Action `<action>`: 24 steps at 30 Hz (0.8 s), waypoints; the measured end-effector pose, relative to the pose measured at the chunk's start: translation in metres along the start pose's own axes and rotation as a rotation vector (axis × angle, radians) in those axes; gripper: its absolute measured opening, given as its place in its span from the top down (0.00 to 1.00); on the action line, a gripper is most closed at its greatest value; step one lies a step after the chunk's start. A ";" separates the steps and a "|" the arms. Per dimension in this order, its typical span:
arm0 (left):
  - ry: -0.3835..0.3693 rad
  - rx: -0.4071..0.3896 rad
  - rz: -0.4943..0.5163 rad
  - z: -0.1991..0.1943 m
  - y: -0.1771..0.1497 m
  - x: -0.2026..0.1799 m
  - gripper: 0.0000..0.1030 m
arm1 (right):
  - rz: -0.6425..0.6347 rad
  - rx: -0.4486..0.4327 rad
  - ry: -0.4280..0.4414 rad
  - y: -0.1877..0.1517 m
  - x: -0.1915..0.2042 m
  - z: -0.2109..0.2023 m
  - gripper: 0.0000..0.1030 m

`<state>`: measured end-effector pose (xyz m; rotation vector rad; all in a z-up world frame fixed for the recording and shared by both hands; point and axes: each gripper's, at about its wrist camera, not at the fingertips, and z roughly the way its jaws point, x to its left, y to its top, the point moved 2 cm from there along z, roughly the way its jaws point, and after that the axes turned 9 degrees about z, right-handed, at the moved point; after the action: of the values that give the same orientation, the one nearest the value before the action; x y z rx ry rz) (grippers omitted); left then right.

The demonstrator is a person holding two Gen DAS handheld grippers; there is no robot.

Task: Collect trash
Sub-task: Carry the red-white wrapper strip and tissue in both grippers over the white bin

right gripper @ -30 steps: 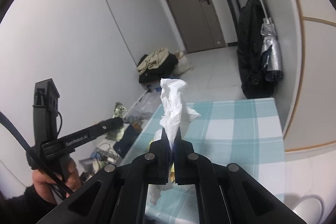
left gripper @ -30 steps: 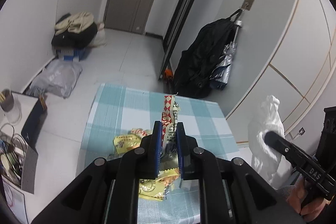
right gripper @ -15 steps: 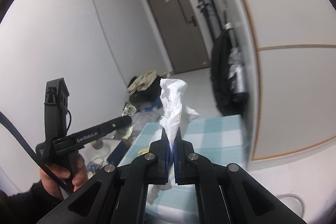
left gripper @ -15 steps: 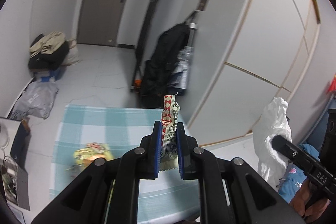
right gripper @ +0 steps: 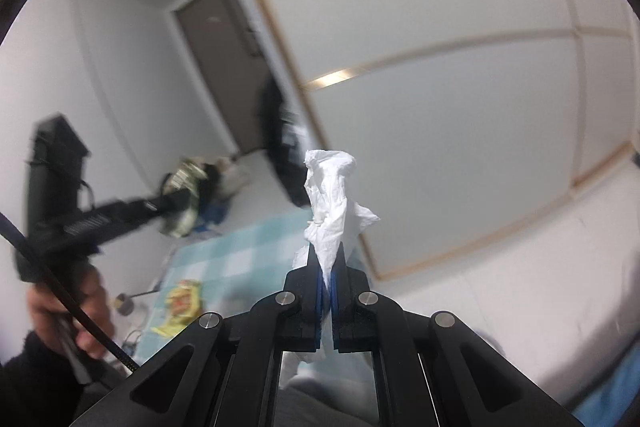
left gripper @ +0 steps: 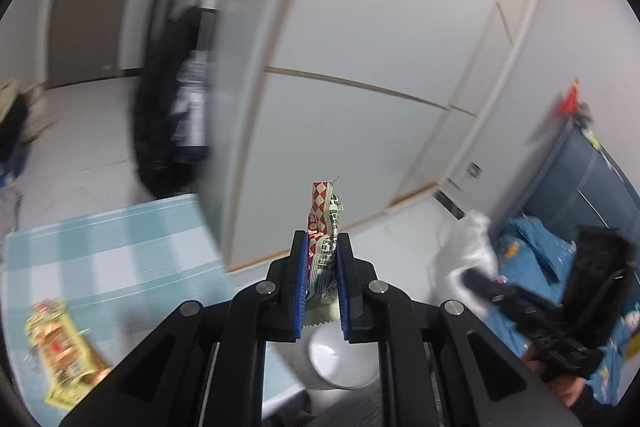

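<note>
My left gripper (left gripper: 322, 241) is shut on a crumpled red-and-white patterned wrapper (left gripper: 323, 217) that sticks up between its blue pads. Below its fingers sits a white round bin (left gripper: 340, 361) on the floor, beside the table's corner. My right gripper (right gripper: 327, 253) is shut on a crumpled white tissue (right gripper: 332, 201); in the left wrist view that tissue (left gripper: 464, 247) shows blurred at the right. A yellow snack packet (left gripper: 60, 345) lies on the teal checked tablecloth (left gripper: 112, 247), also visible as the packet (right gripper: 182, 303) in the right wrist view.
White wardrobe panels (left gripper: 360, 67) fill the background. A dark bag (left gripper: 168, 99) hangs by the wall. Blue bedding (left gripper: 548, 255) lies at the right. A person's hand (right gripper: 68, 311) grips the left tool's handle. Clothes and bags (right gripper: 192, 183) are piled on the far floor.
Both grippers have swung to the right, away from the table and toward the wardrobe, each still holding its trash. The white bin has come into view under the left gripper.
</note>
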<state>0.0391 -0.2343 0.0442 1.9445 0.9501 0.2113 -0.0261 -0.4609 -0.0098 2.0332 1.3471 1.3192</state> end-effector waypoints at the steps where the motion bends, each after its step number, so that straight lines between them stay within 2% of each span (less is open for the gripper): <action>1: -0.026 0.011 0.007 0.010 0.003 -0.007 0.91 | 0.035 0.013 -0.033 -0.002 -0.018 0.004 0.97; 7: -0.162 0.132 -0.004 0.072 -0.001 -0.033 0.91 | 0.197 0.113 -0.181 -0.017 -0.101 0.030 0.97; 11: -0.212 0.218 -0.030 0.110 -0.014 -0.039 0.91 | 0.273 0.160 -0.205 -0.032 -0.136 0.045 0.97; 14: -0.227 0.281 -0.065 0.134 -0.027 -0.037 0.91 | 0.307 0.215 -0.194 -0.048 -0.157 0.065 0.97; 18: -0.199 0.330 -0.085 0.155 -0.038 -0.035 0.91 | 0.355 0.326 -0.150 -0.064 -0.182 0.102 0.97; 24: -0.197 0.428 -0.134 0.190 -0.057 -0.027 0.91 | 0.409 0.460 -0.159 -0.107 -0.211 0.155 0.95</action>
<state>0.0840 -0.3650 -0.1003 2.2254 1.0496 -0.2789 0.0275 -0.5628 -0.2677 2.7795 1.2948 1.0246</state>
